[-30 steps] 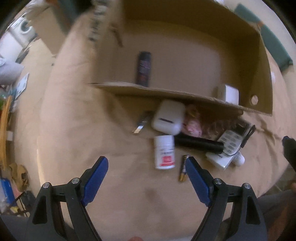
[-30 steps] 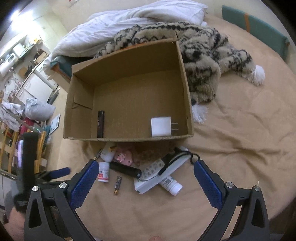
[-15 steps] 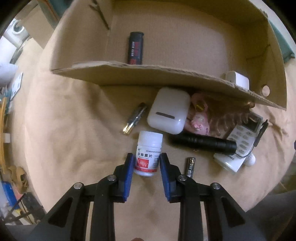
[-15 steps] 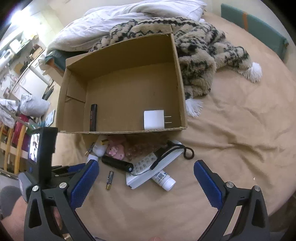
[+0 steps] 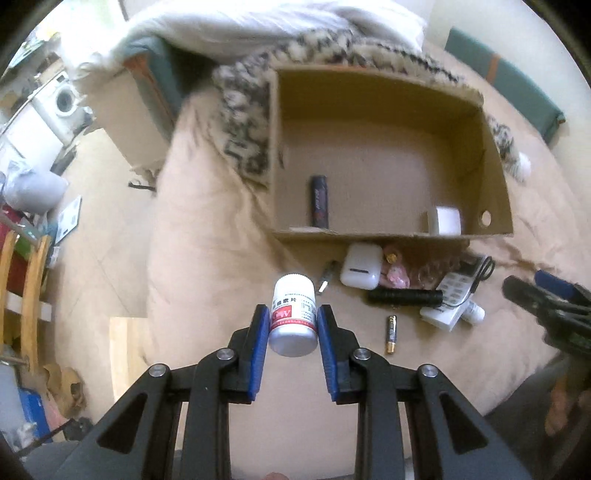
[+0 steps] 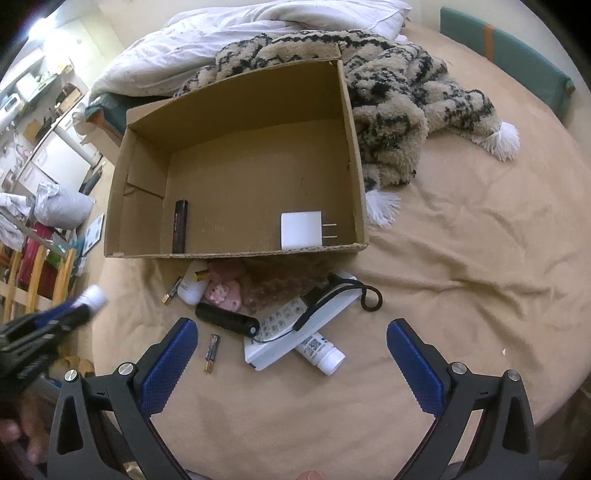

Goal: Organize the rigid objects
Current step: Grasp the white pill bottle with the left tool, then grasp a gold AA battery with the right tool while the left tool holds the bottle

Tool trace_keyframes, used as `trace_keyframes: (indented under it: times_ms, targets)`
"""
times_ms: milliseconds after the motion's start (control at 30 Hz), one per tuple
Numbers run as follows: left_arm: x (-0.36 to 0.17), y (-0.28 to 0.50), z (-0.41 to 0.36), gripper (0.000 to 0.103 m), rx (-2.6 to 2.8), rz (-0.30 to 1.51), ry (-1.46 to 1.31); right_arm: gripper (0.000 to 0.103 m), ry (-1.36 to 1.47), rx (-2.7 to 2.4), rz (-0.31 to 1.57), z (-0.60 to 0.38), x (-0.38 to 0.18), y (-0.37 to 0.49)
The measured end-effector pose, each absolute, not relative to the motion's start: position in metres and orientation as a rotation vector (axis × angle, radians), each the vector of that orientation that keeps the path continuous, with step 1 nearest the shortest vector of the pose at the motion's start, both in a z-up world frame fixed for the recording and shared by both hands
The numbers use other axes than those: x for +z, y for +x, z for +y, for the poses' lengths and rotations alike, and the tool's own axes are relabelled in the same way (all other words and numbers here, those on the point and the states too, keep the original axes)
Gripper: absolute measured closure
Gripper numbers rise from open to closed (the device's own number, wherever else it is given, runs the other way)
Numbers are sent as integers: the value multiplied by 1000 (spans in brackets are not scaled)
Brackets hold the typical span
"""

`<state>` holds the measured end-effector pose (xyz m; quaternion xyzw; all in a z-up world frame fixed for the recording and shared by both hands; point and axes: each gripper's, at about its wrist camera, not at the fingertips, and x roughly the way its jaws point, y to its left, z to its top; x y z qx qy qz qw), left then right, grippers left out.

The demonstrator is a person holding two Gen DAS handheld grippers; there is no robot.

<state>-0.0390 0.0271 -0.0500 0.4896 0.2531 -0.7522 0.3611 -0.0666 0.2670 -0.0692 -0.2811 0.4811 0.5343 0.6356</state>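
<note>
My left gripper (image 5: 291, 317) is shut on a white pill bottle (image 5: 293, 314) with a red label, held in the air above the tan bedsheet. It also shows in the right wrist view (image 6: 94, 297). An open cardboard box (image 6: 236, 254) holds a black lighter (image 6: 180, 225) and a white charger plug (image 6: 301, 230). In front of the box lie a white earbud case (image 5: 361, 266), a black torch (image 6: 227, 319), a white remote (image 6: 295, 332), a small white bottle (image 6: 321, 350), a battery (image 6: 211, 352) and a pink toy (image 6: 223, 293). My right gripper (image 6: 291, 350) is open above them.
A patterned fleece blanket (image 6: 399, 110) lies behind and right of the box, a white duvet (image 6: 258, 26) beyond. A second battery (image 6: 171, 291) lies left of the earbud case. The bed's left edge drops to a floor with wooden chairs (image 5: 26, 295).
My left gripper closed on the pill bottle and lifted it off the sheet. The right gripper has hardly moved and stays open.
</note>
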Motion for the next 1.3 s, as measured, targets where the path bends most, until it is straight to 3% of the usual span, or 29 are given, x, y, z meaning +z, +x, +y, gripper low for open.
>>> trace_keyframes:
  times_ms: [300,400,433,500,633,700,833,1167,1233,1300]
  targets:
    - [-41,-6,12,79,-1922,730,1154,0,-680,1236,1094,262,-73,-86]
    - [-37,-2,7,79,-1926,772,1105,0,-638,1316,1222,259,-81,-100]
    - [-35,0,6,79,-1928,779,1092,2,-628,1337,1258,259,-85,-106]
    - [-35,0,4,79,-1928,791,1088,23,-649,1343,1316,262,-97,-120]
    - [-36,4,3,79,-1921,816,1097,40,-576,1262,1428,268,-123,-129]
    - [-36,7,4,79,-1921,824,1100,56,-580,1216,1471,273,-138,-131]
    - [-36,12,3,79,-1925,837,1103,57,-612,1142,1504,284,-161,-139]
    - [-34,10,7,79,-1953,837,1106,57,-782,1011,1369,317,-182,-169]
    - [-35,9,8,79,-1955,837,1107,59,-835,995,1321,319,-182,-178]
    - [-35,9,7,79,-1956,836,1109,71,-888,993,1268,320,-181,-187]
